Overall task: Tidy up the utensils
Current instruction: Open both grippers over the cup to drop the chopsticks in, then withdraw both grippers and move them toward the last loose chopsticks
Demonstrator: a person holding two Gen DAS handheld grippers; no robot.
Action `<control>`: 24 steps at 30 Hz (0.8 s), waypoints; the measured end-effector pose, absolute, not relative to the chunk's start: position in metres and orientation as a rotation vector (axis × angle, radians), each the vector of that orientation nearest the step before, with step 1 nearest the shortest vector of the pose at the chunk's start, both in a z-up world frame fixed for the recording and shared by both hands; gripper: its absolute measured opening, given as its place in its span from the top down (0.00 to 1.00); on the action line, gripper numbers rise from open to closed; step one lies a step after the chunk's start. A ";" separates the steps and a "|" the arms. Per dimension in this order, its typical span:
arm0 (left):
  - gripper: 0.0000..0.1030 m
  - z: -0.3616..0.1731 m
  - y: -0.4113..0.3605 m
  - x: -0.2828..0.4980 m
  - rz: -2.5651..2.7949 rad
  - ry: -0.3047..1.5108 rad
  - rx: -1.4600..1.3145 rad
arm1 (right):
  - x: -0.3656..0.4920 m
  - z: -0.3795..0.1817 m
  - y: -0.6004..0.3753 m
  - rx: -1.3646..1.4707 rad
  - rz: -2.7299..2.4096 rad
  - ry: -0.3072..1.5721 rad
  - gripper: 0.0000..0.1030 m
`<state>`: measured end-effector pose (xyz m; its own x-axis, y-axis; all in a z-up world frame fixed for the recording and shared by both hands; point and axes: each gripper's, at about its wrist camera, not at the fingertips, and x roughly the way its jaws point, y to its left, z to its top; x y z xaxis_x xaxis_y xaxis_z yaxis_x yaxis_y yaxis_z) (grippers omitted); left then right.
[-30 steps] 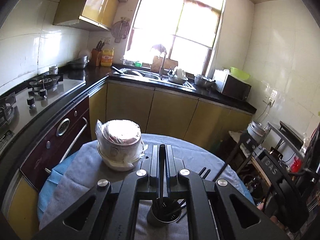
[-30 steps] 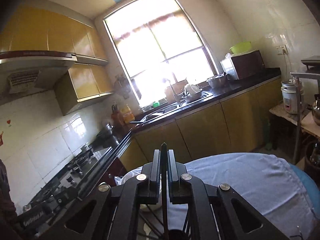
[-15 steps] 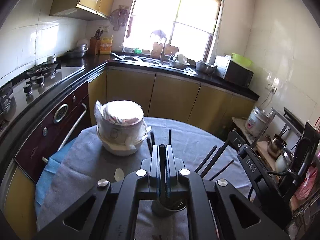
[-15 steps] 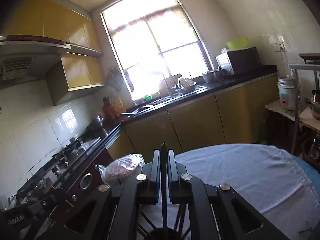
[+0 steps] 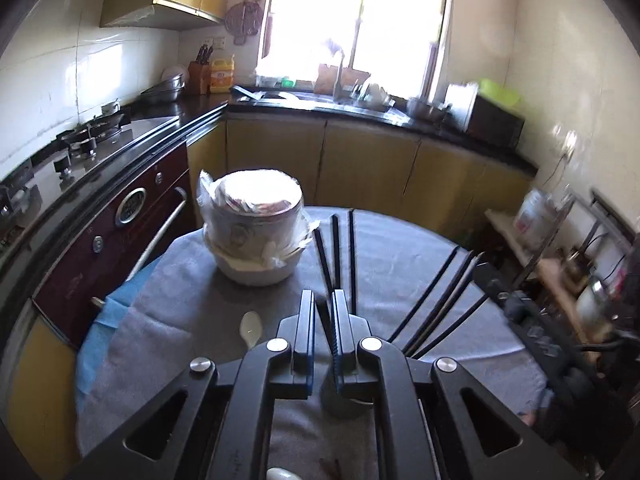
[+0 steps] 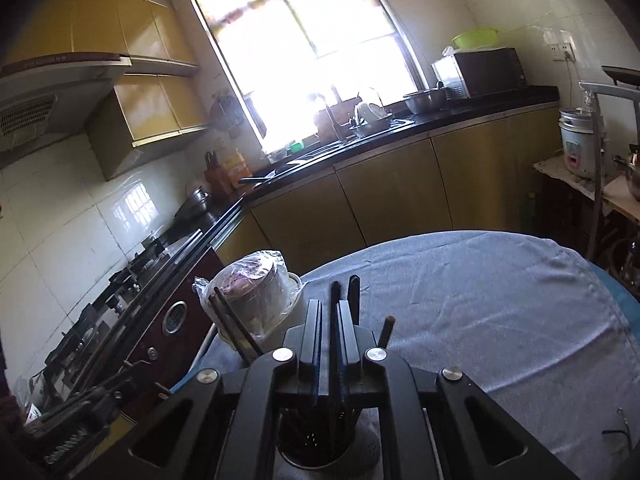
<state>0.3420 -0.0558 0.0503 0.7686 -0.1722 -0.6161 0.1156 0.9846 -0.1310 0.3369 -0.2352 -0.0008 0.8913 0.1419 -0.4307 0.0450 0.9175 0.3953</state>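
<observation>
A metal utensil holder (image 6: pixel 324 446) stands on the cloth-covered round table (image 6: pixel 480 300), right under both grippers, with several black chopsticks (image 5: pixel 430 292) fanning out of it. My left gripper (image 5: pixel 322 312) is open by a narrow gap with a chopstick (image 5: pixel 325 270) loose between the fingers. My right gripper (image 6: pixel 329 312) is also slightly open above the holder (image 5: pixel 344 400), chopstick ends (image 6: pixel 344 292) rising between its fingers. A white spoon (image 5: pixel 250 326) lies on the cloth to the left.
A plastic-wrapped pot on a white bowl (image 5: pixel 254 232) stands at the table's far left. The stove and oven (image 5: pixel 120 208) lie left, and yellow cabinets with a sink counter (image 5: pixel 360 152) behind. A rack with a rice cooker (image 6: pixel 578 144) stands at right.
Both grippers have opened slightly and let go of their chopsticks, which now stand in the holder. Both cameras have tilted down, bringing more of the table and the holder into view.
</observation>
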 end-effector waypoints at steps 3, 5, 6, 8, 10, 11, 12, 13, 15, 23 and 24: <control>0.65 0.057 -0.052 0.345 -0.133 0.662 -0.110 | 0.334 0.003 -0.240 0.419 0.078 0.516 0.91; 0.42 0.061 -0.049 0.344 -0.100 0.649 -0.111 | 0.329 0.008 -0.241 0.418 0.073 0.522 0.90; 0.42 0.064 -0.048 0.341 -0.079 0.624 -0.110 | 0.325 0.011 -0.243 0.422 0.073 0.522 0.85; 0.42 0.072 -0.047 0.335 -0.034 0.591 -0.085 | 0.315 0.017 -0.246 0.430 0.067 0.517 0.71; 0.41 0.079 -0.046 0.329 -0.005 0.583 -0.068 | 0.304 0.024 -0.247 0.426 0.058 0.512 0.59; 0.41 0.082 -0.045 0.328 0.003 0.582 -0.066 | 0.297 0.028 -0.248 0.427 0.053 0.505 0.48; 0.41 0.086 -0.044 0.322 0.015 0.578 -0.067 | 0.290 0.032 -0.250 0.426 0.052 0.496 0.46; 0.41 0.089 -0.043 0.318 0.024 0.568 -0.062 | 0.282 0.037 -0.249 0.419 0.050 0.489 0.46; 0.40 0.097 -0.043 0.307 0.040 0.551 -0.042 | 0.267 0.045 -0.249 0.414 0.059 0.485 0.46; 0.39 0.121 -0.035 0.259 0.028 0.533 -0.050 | 0.211 0.069 -0.247 0.395 0.089 0.492 0.46; 0.38 0.123 -0.034 0.252 0.024 0.530 -0.053 | 0.203 0.071 -0.246 0.394 0.095 0.495 0.46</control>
